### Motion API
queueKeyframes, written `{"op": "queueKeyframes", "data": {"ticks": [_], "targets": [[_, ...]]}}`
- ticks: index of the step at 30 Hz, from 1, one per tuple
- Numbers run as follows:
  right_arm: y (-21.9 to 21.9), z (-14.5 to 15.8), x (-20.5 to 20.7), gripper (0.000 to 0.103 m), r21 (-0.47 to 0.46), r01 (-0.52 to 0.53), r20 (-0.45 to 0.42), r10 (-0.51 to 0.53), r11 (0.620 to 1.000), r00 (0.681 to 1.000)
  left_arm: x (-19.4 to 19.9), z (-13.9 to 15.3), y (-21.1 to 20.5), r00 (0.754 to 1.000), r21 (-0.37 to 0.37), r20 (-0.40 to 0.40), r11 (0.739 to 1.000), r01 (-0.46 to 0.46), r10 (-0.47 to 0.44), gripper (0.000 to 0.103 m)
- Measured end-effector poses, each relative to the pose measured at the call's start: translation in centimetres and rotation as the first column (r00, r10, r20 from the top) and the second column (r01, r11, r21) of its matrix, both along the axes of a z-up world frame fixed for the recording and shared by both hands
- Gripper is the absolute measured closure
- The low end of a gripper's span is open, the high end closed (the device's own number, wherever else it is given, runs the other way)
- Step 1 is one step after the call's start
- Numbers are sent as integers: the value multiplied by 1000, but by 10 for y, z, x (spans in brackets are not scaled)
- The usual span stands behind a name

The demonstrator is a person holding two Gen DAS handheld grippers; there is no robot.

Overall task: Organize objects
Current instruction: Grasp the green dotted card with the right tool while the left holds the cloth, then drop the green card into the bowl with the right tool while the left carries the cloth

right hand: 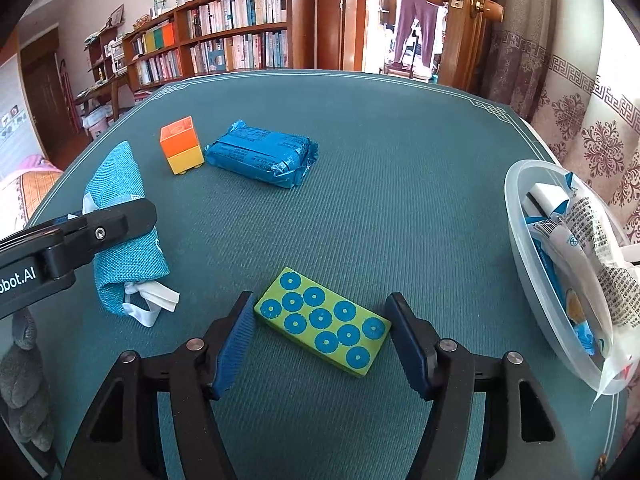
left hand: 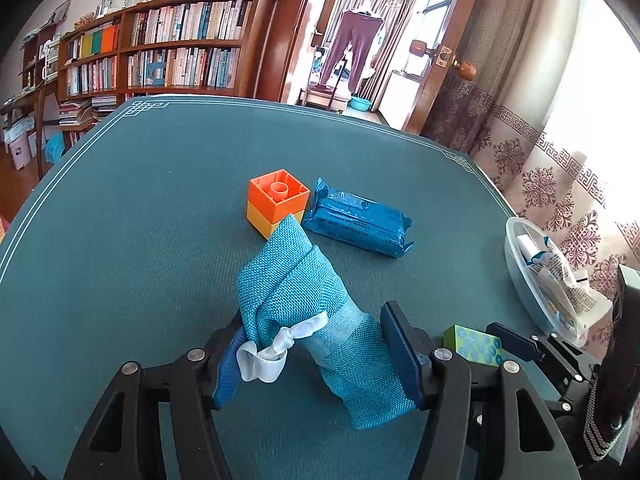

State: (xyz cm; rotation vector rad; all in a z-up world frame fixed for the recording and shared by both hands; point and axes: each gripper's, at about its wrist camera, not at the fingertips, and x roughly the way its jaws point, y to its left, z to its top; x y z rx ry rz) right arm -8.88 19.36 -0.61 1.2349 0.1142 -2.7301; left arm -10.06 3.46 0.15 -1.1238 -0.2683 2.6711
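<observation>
- We see the left gripper (left hand: 316, 344) with its jaws spread around the teal woven pouch (left hand: 296, 292); the left pad presses the pouch near its white ribbon (left hand: 276, 350), the right pad (left hand: 402, 354) lies against its other side, so the gripper looks closed on it.
- In the right wrist view the pouch (right hand: 124, 232) sits on the green table mat (right hand: 400, 160), with the left gripper's black finger across it; the housing reads "obot.AI", cut off at the frame edge.
- We find the right gripper (right hand: 320, 336) wide open, its pads either side of the green block with blue rings (right hand: 322, 322); neither pad clearly touches it.
- Beyond the pouch stand the orange-and-yellow brick stack (right hand: 182, 150) and, just beside it, the blue foil packet (right hand: 262, 152); its print is too small to read.
- Right of the ringed block, at the mat's edge, the clear plastic bowl (right hand: 520, 240) holds printed wrappers, illegible.
</observation>
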Motion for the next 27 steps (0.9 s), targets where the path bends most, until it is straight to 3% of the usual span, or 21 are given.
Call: {"op": "queueKeyframes", "data": {"ticks": [18,27], "targets": [[35,39,47,36,-34,11,-71,-13,999,997,15,10,23,998,-40,-30,998,49,-50,37],[73,58,69,36,-65,56,-84,-61,996,995,24,21,43,993,-56,-50,993,100,-103,37]]}}
